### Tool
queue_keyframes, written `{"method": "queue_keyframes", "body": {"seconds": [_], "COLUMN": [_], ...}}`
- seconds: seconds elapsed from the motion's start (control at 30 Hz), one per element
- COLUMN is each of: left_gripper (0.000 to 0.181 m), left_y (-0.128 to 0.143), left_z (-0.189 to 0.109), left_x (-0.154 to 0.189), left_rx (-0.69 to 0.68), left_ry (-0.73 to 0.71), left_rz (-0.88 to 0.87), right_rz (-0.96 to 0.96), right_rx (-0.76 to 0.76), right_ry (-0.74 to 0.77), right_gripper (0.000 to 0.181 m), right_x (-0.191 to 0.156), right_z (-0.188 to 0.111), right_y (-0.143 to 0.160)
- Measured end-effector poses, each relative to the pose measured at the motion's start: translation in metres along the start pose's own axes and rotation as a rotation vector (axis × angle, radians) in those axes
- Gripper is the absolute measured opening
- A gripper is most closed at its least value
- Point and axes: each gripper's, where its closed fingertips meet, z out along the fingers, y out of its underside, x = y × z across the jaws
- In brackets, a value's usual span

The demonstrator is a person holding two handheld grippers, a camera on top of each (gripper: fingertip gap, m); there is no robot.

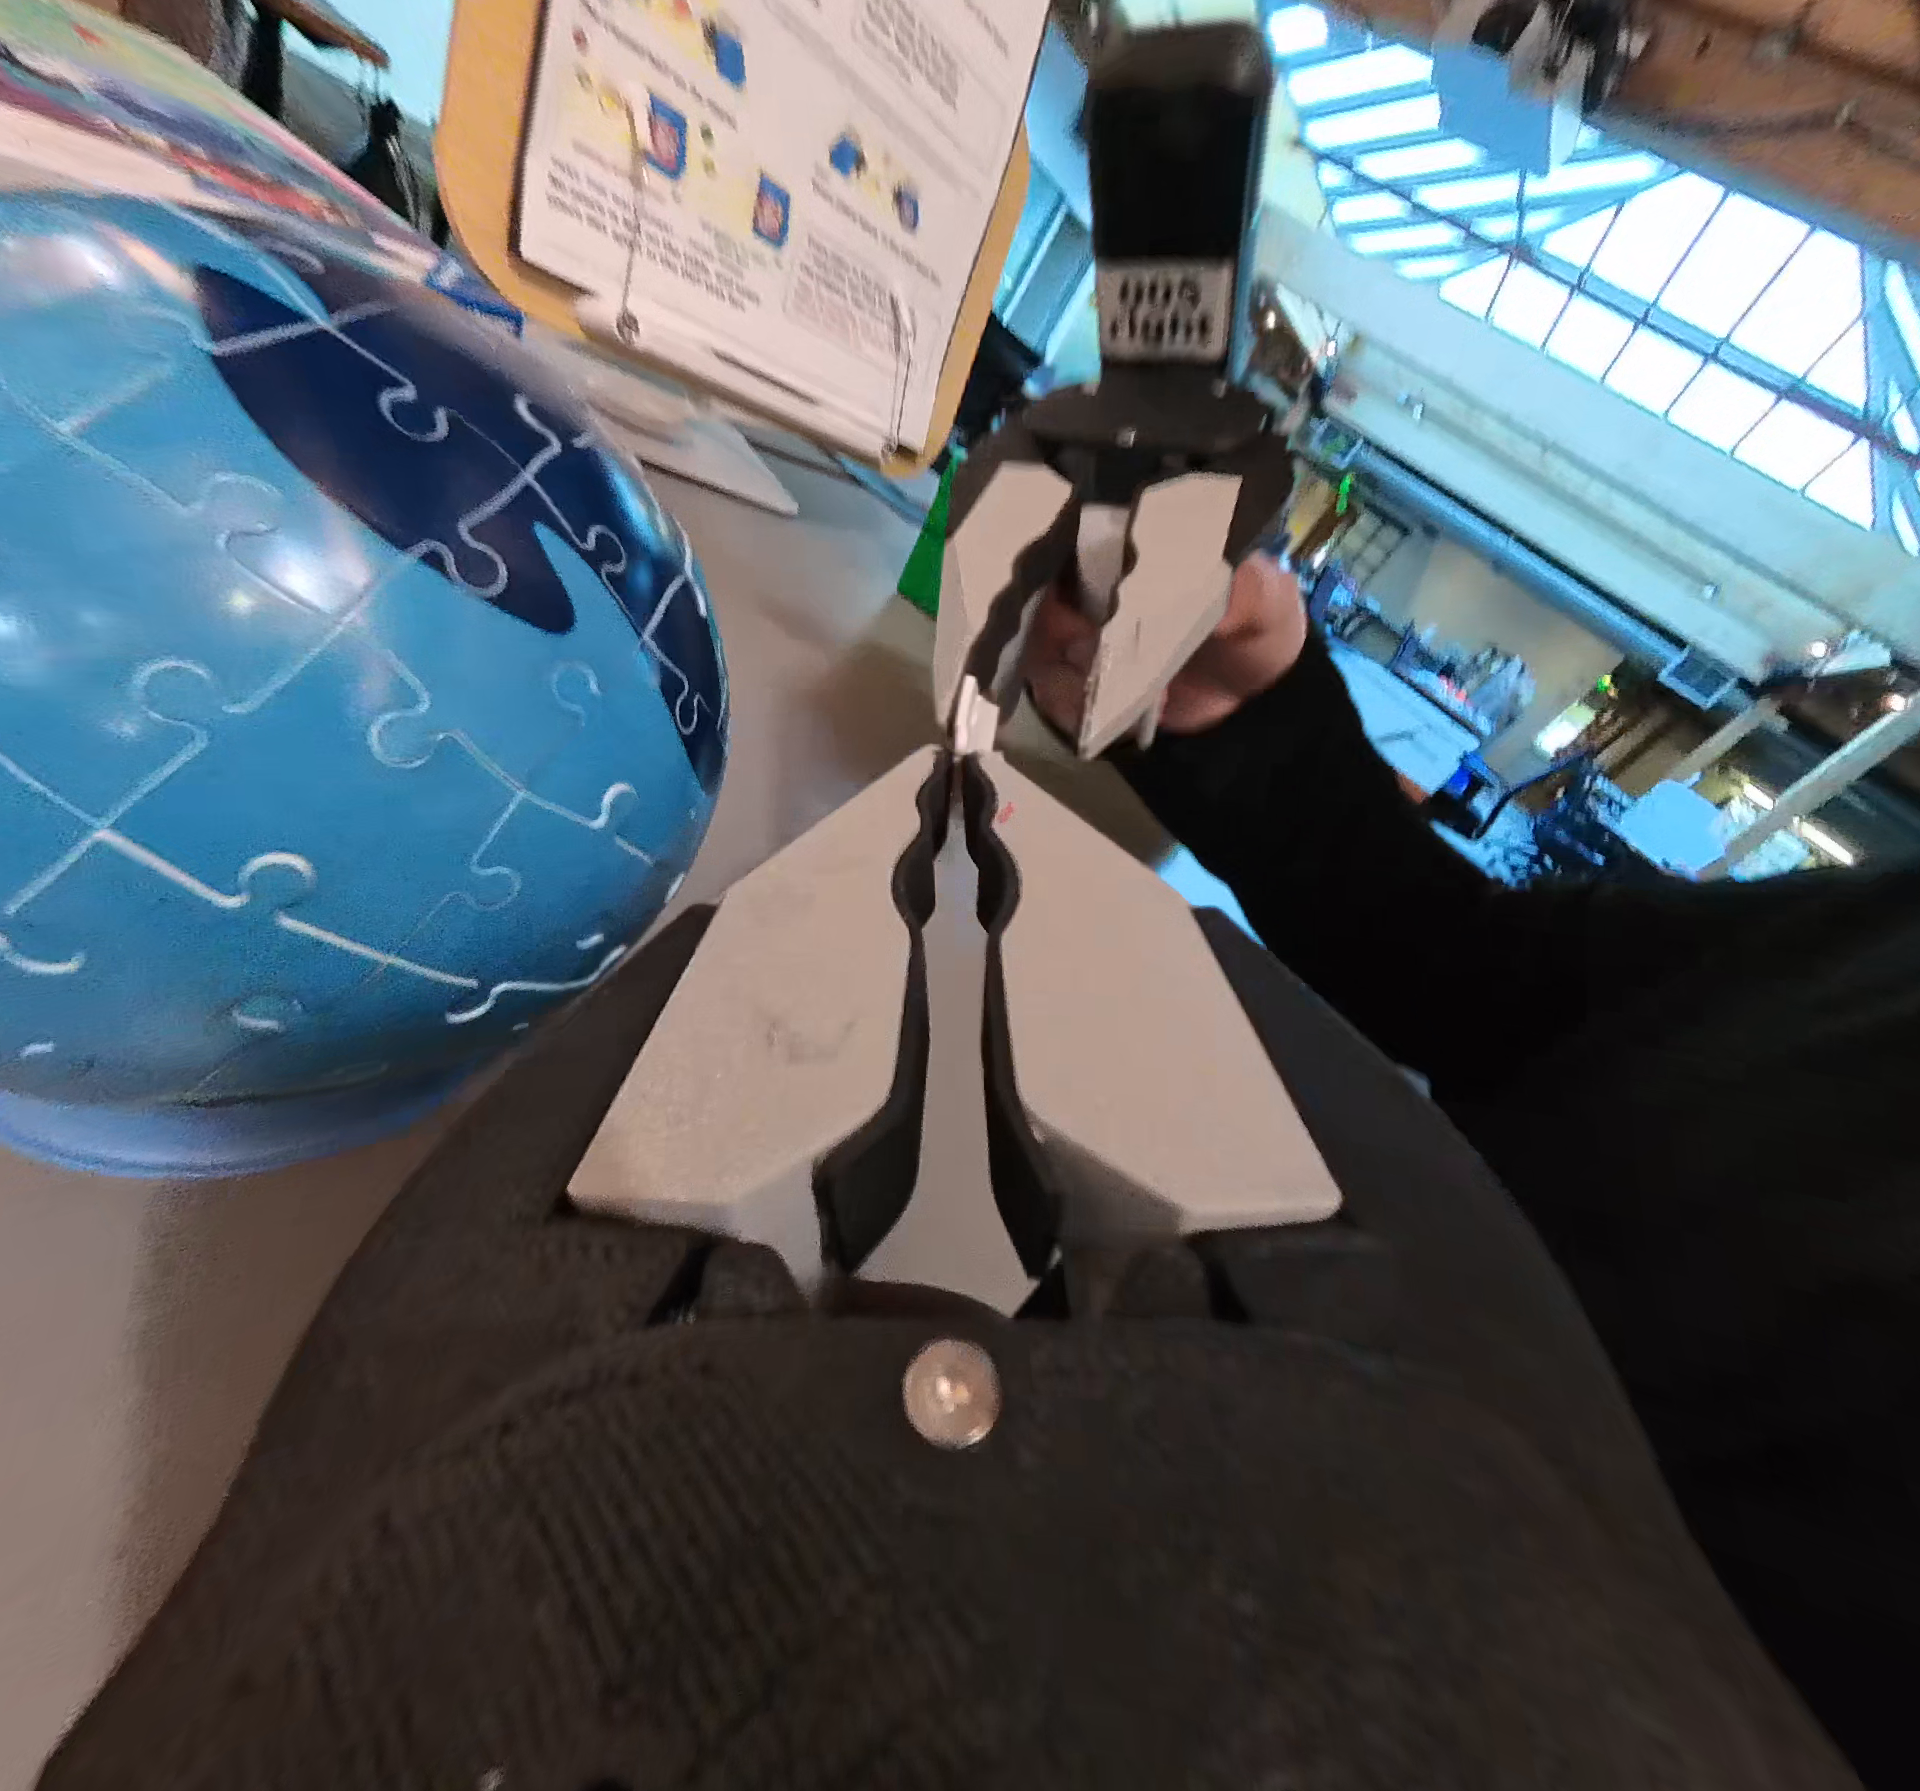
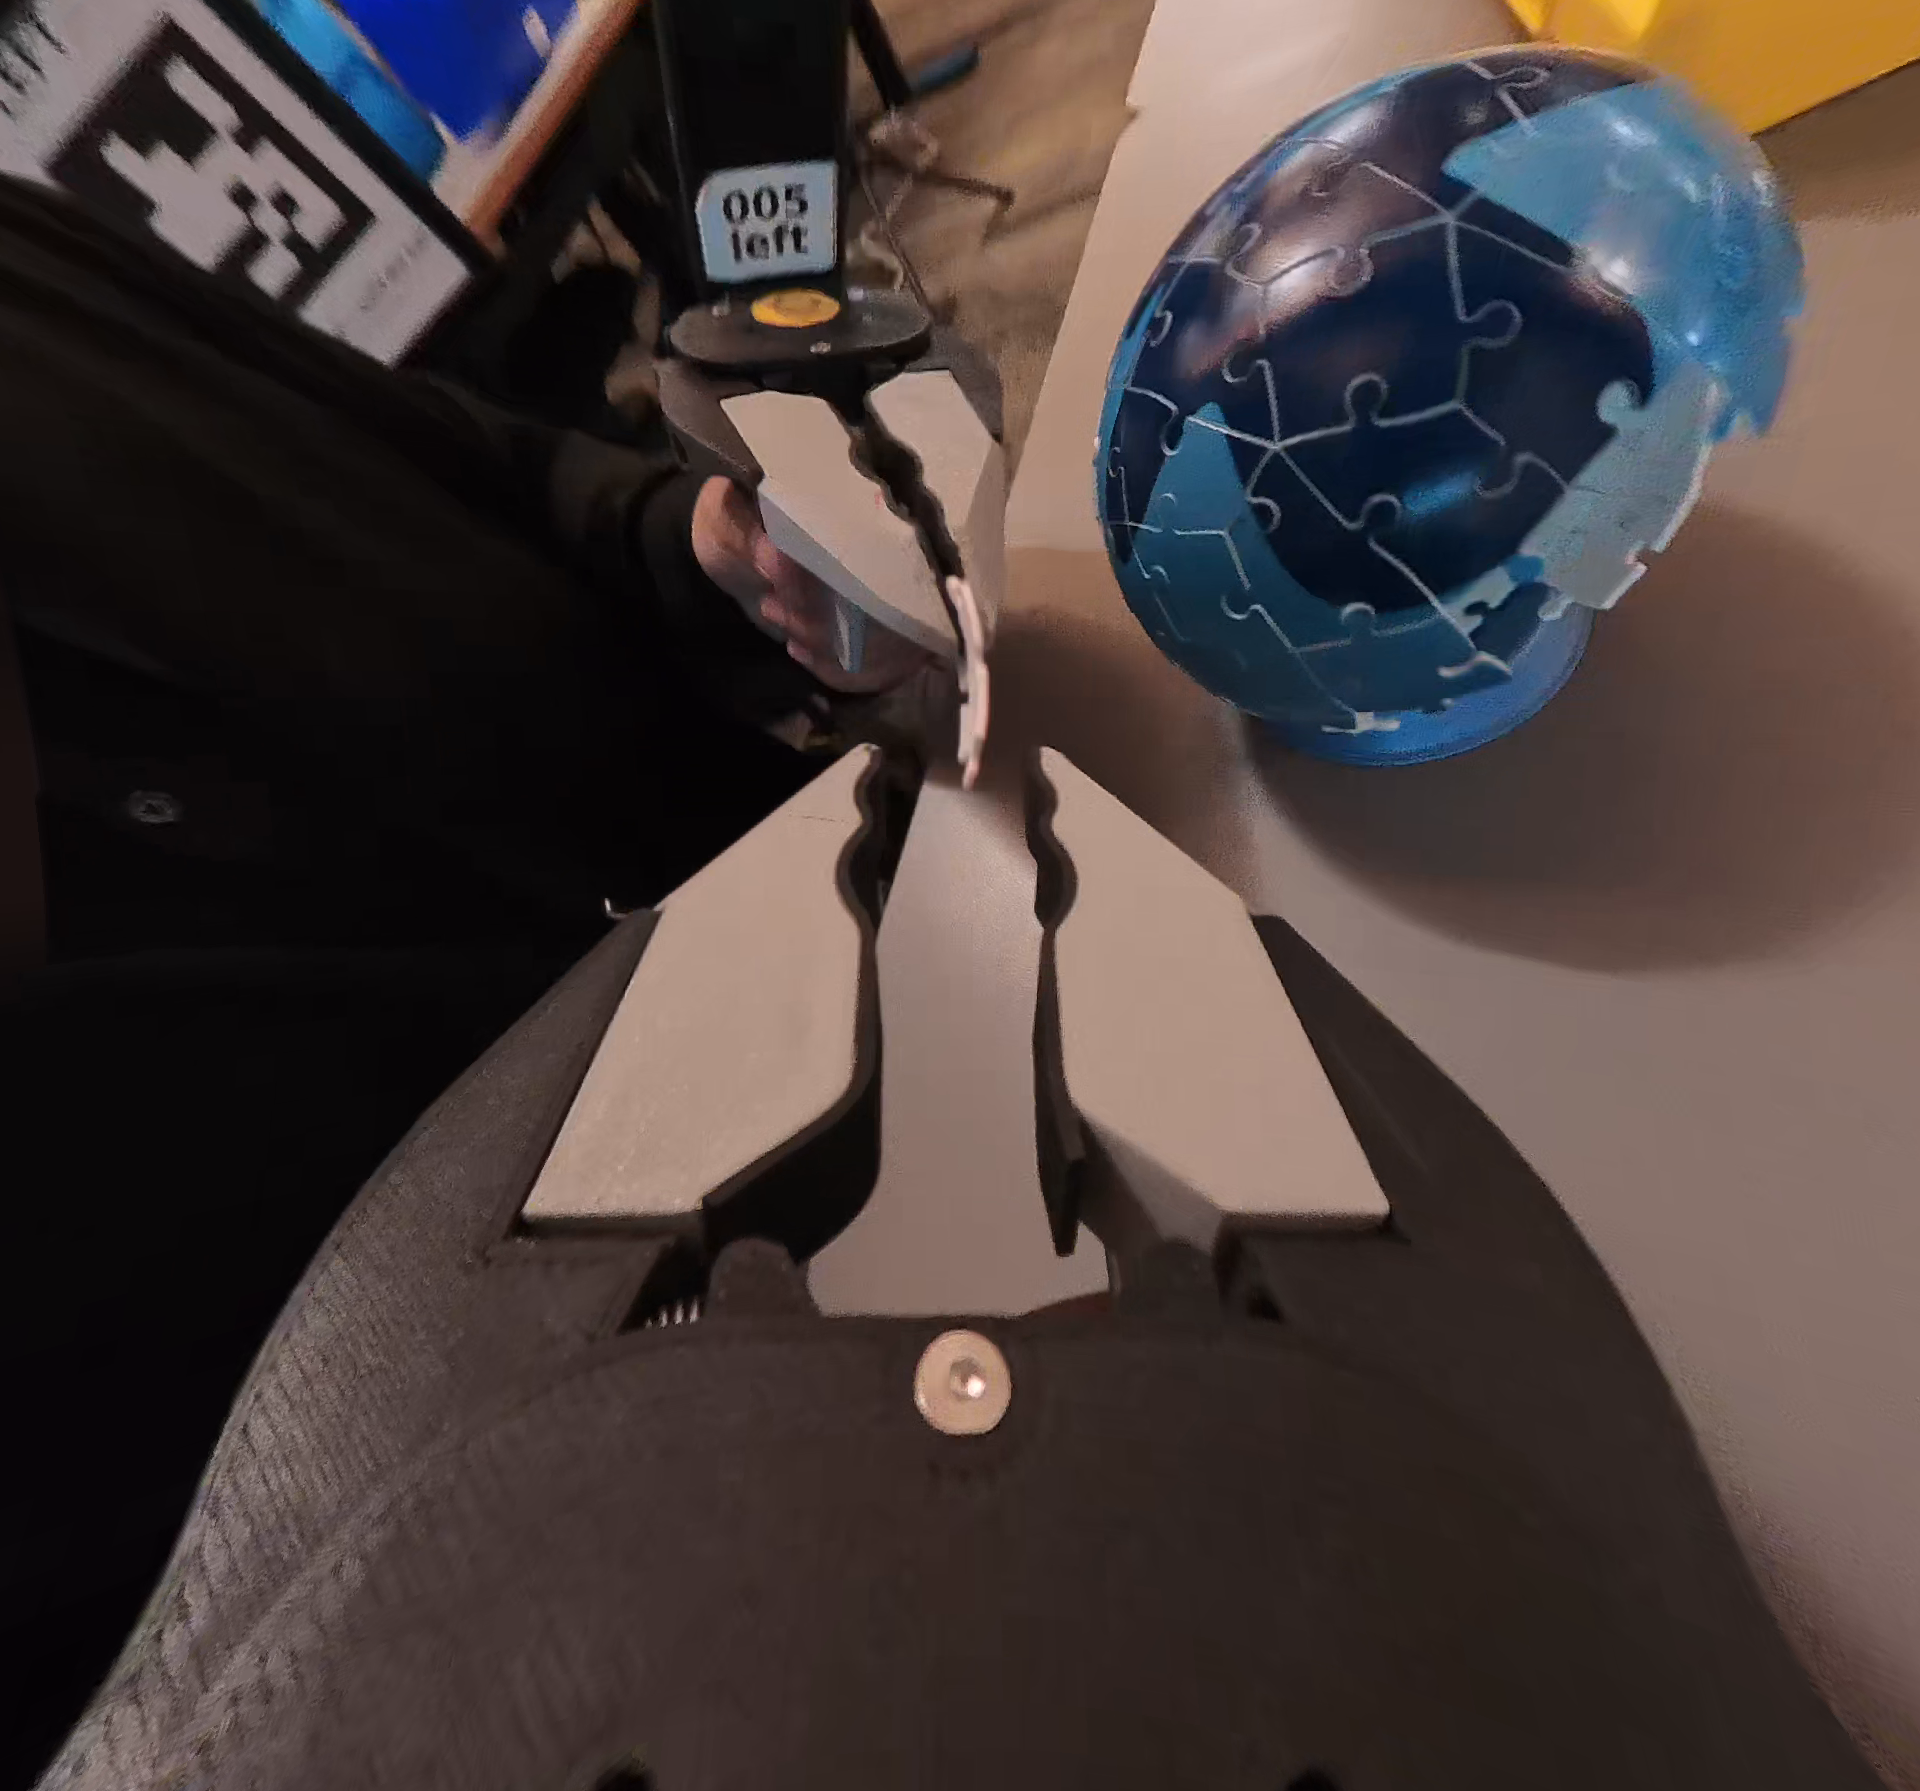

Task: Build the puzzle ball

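Readable label (image 2: 764, 222) on left gripper (image 2: 961, 629)

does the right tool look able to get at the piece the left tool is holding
Probably yes: the right tool is open, and the piece sticks out of the shut left tool straight toward its gap, with nothing between. The ball sits off to the side.

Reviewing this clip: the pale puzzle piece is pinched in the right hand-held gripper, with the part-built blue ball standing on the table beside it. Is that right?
Not quite: the left hand-held gripper pinches the puzzle piece. The right hand-held gripper is open, its jaws apart around the piece's tip, as the right wrist view shows. The part-built blue ball does stand on the table beside it.
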Motion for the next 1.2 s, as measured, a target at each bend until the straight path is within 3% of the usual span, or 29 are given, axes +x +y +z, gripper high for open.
{"method": "queue_keyframes", "body": {"seconds": [0.1, 0.23, 0.3, 0.63, 0.97, 1.03, 1.2], "left_gripper": [0.000, 0.000, 0.000, 0.001, 0.000, 0.000, 0.012], "left_y": [-0.007, -0.004, -0.003, 0.023, 0.010, 0.011, 0.007], "left_z": [0.001, 0.006, 0.006, 0.009, 0.002, 0.003, -0.001], "left_x": [0.004, 0.006, 0.008, 0.010, 0.012, 0.012, 0.014], "left_rx": [0.068, 0.092, 0.110, -0.043, 0.006, -0.005, -0.023], "left_ry": [-0.004, -0.021, -0.018, -0.009, 0.017, 0.012, 0.051], "left_rz": [0.017, 0.032, 0.007, 0.016, -0.007, 0.001, -0.022], "right_rz": [0.053, 0.072, 0.074, -0.032, -0.010, -0.037, -0.048], "right_rx": [0.083, 0.223, 0.245, -0.016, 0.078, 0.077, 0.070], "right_ry": [0.030, -0.013, -0.014, 0.067, 0.031, 0.051, 0.089], "right_gripper": [0.024, 0.002, 0.000, 0.000, 0.013, 0.001, 0.000], "right_x": [0.007, 0.000, -0.001, -0.004, -0.008, -0.008, -0.004], "right_z": [0.002, 0.005, 0.004, 0.012, 0.010, 0.014, 0.010], "right_y": [0.003, -0.008, -0.011, -0.011, -0.022, -0.022, -0.025]}}
